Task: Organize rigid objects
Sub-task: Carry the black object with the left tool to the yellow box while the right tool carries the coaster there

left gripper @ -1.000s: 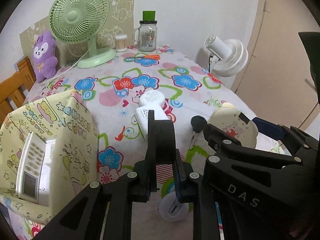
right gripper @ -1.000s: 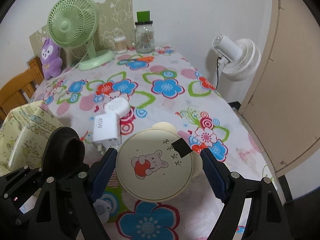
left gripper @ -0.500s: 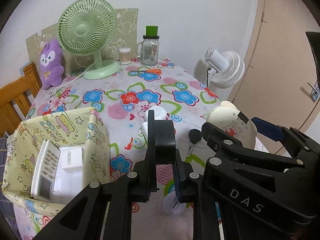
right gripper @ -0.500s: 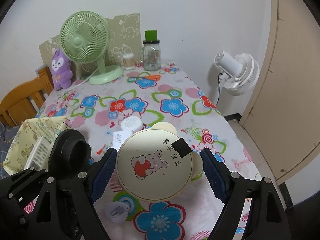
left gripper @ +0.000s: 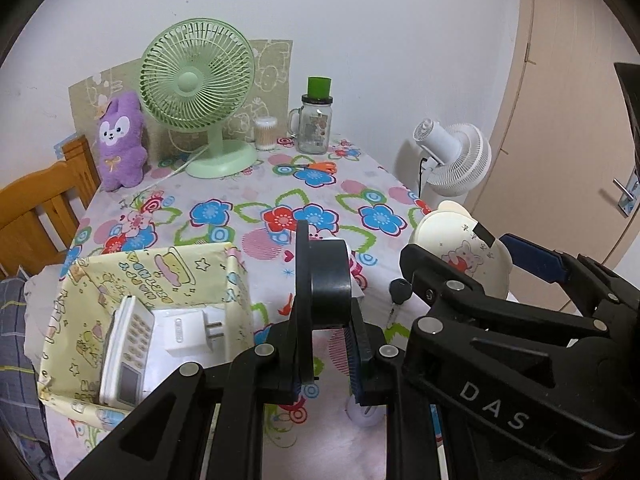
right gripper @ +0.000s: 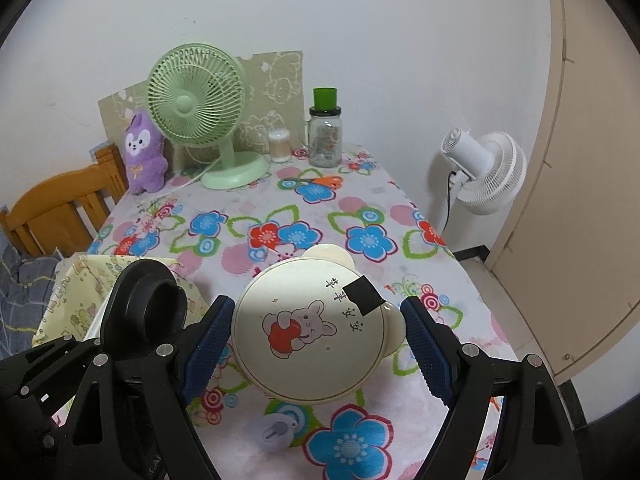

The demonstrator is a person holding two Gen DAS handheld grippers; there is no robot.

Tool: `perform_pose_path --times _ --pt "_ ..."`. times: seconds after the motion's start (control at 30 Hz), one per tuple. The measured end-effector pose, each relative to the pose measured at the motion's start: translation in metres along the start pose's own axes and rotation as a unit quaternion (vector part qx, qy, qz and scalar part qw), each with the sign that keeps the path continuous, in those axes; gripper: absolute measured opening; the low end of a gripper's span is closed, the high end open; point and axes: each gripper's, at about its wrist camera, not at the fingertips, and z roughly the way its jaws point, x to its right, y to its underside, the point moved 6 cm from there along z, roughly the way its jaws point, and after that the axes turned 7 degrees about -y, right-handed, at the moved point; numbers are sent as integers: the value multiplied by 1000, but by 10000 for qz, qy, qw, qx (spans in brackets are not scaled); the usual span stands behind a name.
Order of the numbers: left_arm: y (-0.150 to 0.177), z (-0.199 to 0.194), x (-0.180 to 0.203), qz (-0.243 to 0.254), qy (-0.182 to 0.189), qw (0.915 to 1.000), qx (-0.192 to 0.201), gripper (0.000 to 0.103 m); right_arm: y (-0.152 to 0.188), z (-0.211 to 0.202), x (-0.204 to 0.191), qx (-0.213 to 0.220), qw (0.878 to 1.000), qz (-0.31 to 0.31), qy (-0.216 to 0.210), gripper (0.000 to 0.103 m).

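My left gripper (left gripper: 326, 344) is shut on a black tape roll (left gripper: 329, 284) and holds it above the table, right of a yellow patterned fabric bin (left gripper: 168, 276). The bin holds a white remote (left gripper: 127, 356) and a white plug adapter (left gripper: 188, 330). My right gripper (right gripper: 316, 340) is shut on a round cream box with a bear picture (right gripper: 312, 332), held above the table; it also shows in the left wrist view (left gripper: 464, 256). A black car key (left gripper: 398, 294) and a small white round piece (right gripper: 278, 432) lie on the tablecloth.
At the back stand a green desk fan (left gripper: 200, 92), a purple plush (left gripper: 120, 140), a cotton swab jar (left gripper: 265, 133), a glass jar with a green cap (left gripper: 316, 120) and orange scissors (left gripper: 312, 166). A wooden chair (left gripper: 40, 204) is left, a white floor fan (left gripper: 456, 160) right.
Both grippers have risen and drawn back with their loads. The bin's inside with the remote and adapter now shows, and more of the table is in sight.
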Motion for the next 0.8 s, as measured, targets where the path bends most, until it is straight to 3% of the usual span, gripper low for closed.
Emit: perform_pose_path --times 0.8 --pt "-6 -4 -52 -22 -279 9996 58 16 -11 7 -51 -17 9996 -149 -237 85"
